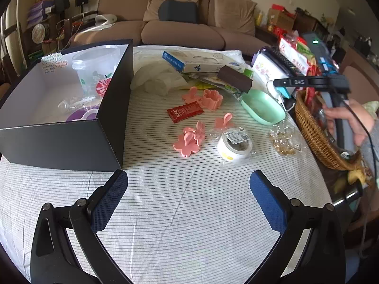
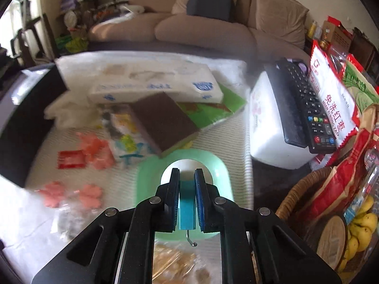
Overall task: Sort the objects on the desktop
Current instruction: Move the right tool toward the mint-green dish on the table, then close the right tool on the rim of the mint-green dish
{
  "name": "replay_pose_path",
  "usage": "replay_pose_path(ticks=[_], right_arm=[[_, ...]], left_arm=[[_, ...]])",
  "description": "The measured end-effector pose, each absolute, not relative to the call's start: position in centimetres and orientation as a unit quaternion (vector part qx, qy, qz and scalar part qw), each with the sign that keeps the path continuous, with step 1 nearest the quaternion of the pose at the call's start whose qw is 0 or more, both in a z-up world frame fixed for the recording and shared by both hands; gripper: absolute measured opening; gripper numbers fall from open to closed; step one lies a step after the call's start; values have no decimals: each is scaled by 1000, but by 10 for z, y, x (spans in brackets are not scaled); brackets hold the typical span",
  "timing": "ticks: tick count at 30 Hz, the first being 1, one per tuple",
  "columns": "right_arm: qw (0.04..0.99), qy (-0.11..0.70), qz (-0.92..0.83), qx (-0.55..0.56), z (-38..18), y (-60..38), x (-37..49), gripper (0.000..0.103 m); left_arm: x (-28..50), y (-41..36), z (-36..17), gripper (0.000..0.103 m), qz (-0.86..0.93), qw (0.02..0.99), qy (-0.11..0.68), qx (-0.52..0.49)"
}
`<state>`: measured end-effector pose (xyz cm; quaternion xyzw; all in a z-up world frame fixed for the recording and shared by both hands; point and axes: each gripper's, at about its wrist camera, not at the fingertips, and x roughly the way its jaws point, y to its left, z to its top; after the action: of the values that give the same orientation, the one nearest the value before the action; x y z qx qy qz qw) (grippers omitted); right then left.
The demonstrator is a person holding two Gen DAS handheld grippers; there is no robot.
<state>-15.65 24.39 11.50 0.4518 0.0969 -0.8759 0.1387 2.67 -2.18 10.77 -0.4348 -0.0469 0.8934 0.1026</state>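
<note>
My left gripper [image 1: 188, 189] is open and empty above the striped cloth, near the front. Ahead lie pink flower moulds [image 1: 189, 139], a red KFC sachet [image 1: 184, 112], a tape roll [image 1: 234, 145] and a mint green dish [image 1: 263, 107]. A black box [image 1: 64, 139] at the left holds a clear plastic cup [image 1: 94, 68]. My right gripper [image 2: 187, 198] is shut on a teal and white hook [image 2: 187, 209], held above the green dish [image 2: 220, 172]. It shows at the right of the left wrist view [image 1: 281, 84].
A brown sponge [image 2: 163, 123], a tissue pack [image 2: 154, 82] and a white box with a black remote [image 2: 305, 108] lie beyond the dish. A wicker basket [image 1: 312, 130] with snack bags and bananas [image 2: 362, 227] stands at the right edge. A crumpled clear wrapper [image 1: 283, 139] lies near it.
</note>
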Motion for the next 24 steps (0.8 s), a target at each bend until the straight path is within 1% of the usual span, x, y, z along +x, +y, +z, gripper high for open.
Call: replay_pose_path(ticks=[2,4,10,13,15,16,17,20,24], right_arm=[[173,89,-869,455,124,236,-137,12],[206,91,-852,472,121,225,-112,12],[245,112,-797,540,70,191,-57,12],[248,119,-793,544,62,184,-47,14],[247,91,-806,530,74,188,-53,27],[240,73,-818,517,82,193,-60,42],[225,62,-832,503,90,197,-67,52],[160,75,-861,477,98,203,-100,53],[113,110,-858,488,74,196,-138,53]], left_arm=[[30,-23,109,103,892,102,-54,-437],[34,-24,109,103,891,99,-57,-439],[48,-27,106,103,888,96,-54,-447],[55,-31,106,103,888,94,-46,-448],[58,-35,105,103,888,91,-47,-449],[58,-37,104,103,887,90,-49,-450],[58,-40,103,103,887,89,-53,-450],[58,-46,102,103,886,87,-63,-451],[60,-53,101,103,886,88,-67,-451]])
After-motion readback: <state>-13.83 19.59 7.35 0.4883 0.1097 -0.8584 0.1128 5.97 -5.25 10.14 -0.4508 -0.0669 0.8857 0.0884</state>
